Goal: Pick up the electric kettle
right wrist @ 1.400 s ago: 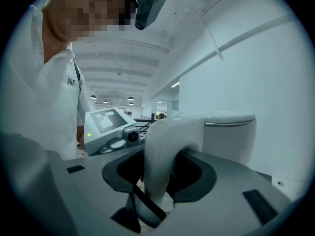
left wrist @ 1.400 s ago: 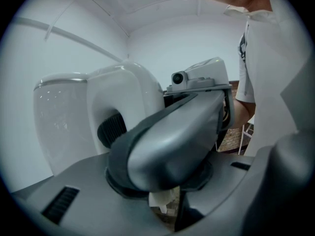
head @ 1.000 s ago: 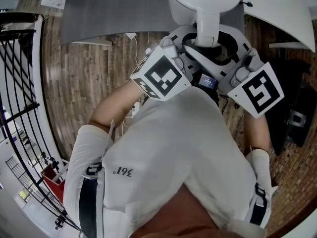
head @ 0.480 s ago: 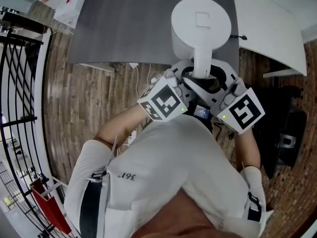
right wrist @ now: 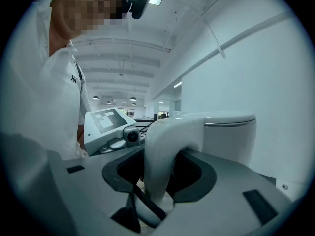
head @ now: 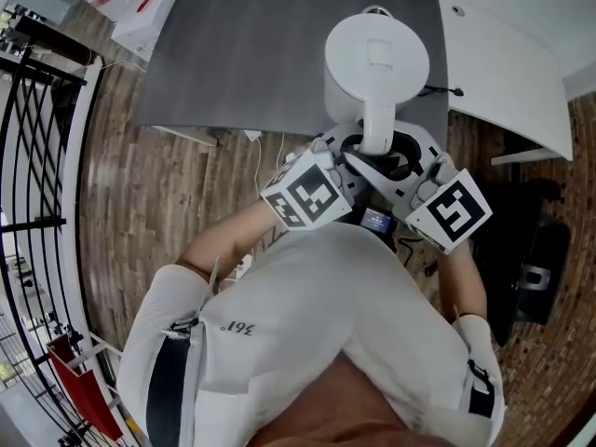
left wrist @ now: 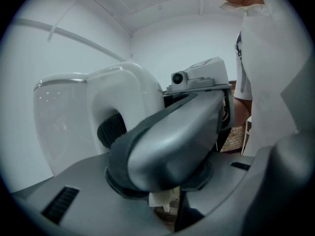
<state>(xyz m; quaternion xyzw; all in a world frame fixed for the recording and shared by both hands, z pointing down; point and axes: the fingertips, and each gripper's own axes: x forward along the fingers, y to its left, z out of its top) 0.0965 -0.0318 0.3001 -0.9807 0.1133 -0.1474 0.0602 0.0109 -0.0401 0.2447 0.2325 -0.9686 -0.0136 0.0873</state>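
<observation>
Starting at the right claw (right wrist: 160, 178): its jaws stand wide but clamped on the curved white handle (right wrist: 167, 141) of the round white plastic electric kettle (head: 377, 59), from 5 o'clock. Left claw (left wrist: 162, 181) sits at 7 o'clock of the handle, jaws apart too. The right claw's grey finger (left wrist: 172, 136) fills that gap and blocks the handle, so I can't tell if its pads bite. Kettle body is over the dark grey rectangular tabletop (head: 242, 54) at 12 o'clock. White desk (head: 512, 73) at 2, black metal railing (head: 28, 110) at 9, wood-plank floor (head: 158, 194) underneath.
</observation>
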